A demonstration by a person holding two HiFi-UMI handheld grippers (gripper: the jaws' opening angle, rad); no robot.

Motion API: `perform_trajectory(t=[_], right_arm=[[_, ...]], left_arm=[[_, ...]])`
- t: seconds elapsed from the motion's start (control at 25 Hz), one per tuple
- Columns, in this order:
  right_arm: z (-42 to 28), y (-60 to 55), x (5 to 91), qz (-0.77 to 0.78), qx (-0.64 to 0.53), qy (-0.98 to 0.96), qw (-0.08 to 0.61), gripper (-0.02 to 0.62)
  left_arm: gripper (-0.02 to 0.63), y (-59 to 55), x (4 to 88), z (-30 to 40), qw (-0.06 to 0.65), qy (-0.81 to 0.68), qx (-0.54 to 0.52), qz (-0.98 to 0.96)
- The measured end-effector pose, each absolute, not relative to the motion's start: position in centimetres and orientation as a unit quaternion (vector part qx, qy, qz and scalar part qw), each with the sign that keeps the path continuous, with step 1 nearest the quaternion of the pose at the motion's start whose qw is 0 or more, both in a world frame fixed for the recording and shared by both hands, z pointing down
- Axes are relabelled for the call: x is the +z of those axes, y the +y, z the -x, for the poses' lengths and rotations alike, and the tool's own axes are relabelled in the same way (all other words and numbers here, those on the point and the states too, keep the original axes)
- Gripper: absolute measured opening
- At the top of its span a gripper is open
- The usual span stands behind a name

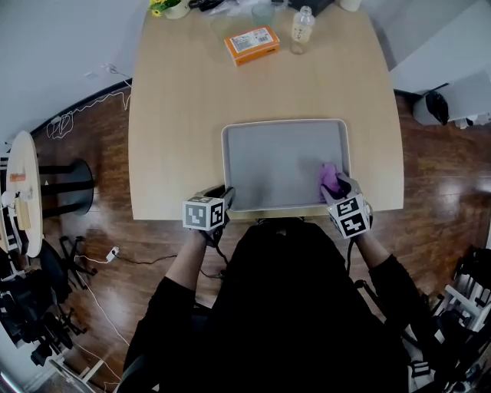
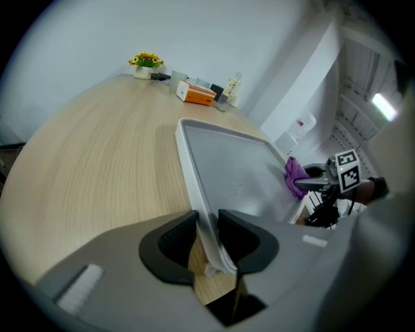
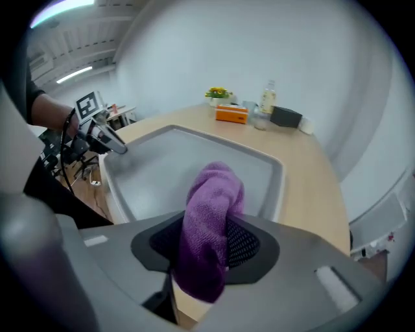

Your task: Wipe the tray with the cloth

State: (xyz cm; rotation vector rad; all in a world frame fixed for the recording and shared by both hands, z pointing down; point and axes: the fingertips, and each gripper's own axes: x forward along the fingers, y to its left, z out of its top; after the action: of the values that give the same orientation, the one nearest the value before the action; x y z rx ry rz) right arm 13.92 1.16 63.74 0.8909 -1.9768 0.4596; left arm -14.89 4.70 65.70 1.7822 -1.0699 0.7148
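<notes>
A grey tray [image 1: 253,153] lies on the wooden table near its front edge. My left gripper [image 1: 222,201] is shut on the tray's rim [image 2: 198,188] at the near left corner, with one jaw on each side of it. A purple cloth [image 1: 330,179] is bunched at the tray's near right corner, and my right gripper [image 1: 335,188] is shut on it. In the right gripper view the cloth [image 3: 211,227] hangs out between the jaws over the tray [image 3: 162,168]. From the left gripper view, the cloth [image 2: 295,175] and the right gripper [image 2: 311,178] show at the tray's far side.
An orange box [image 1: 251,44] and a clear bottle [image 1: 302,29] stand at the table's far end, beside a small pot of yellow flowers [image 1: 167,8]. A round side table [image 1: 27,184] stands on the wooden floor at the left. Cables lie on the floor.
</notes>
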Motion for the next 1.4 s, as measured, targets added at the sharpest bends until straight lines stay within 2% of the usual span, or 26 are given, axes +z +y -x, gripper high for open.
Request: perform_trajectory(t=[0.16,0.36,0.68,0.88,1.04,1.24,1.4], right_arm=[[-18.1,0.6,63.5,-0.381,0.189,-0.786,0.449,0.155],[-15.0,1.3,63.2,-0.345,0.142,-0.799,0.471,0.153],[3.6,6.1,63.3,-0.153,0.095,-0.879,0.441,0.153],[13.4,7.8,63.4,-0.098,0.082,-0.896,0.425,0.153],[14.4,7.8,63.6,-0.106,0.09,-0.899,0.415,0.156],[14.2,8.1,63.7,-0.077,0.085,-0.905,0.41,0.158],[12.7,6.1,63.8,-0.034,0.03,-0.902,0.429,0.16]], left_arm=[[0.089,4.9,65.8,14.9,0.456,-0.437,0.295,-0.717],[0.087,4.8,65.8,14.7,0.459,-0.446,0.295,-0.71],[0.086,4.6,65.7,14.6,0.493,-0.437,0.267,-0.703],[0.072,3.8,64.6,15.8,0.461,-0.474,0.235,-0.712],[0.071,3.9,64.9,16.3,0.511,-0.471,0.161,-0.7],[0.071,3.7,65.0,16.0,0.486,-0.452,0.202,-0.72],[0.071,3.4,65.0,15.2,0.484,-0.442,0.223,-0.722]])
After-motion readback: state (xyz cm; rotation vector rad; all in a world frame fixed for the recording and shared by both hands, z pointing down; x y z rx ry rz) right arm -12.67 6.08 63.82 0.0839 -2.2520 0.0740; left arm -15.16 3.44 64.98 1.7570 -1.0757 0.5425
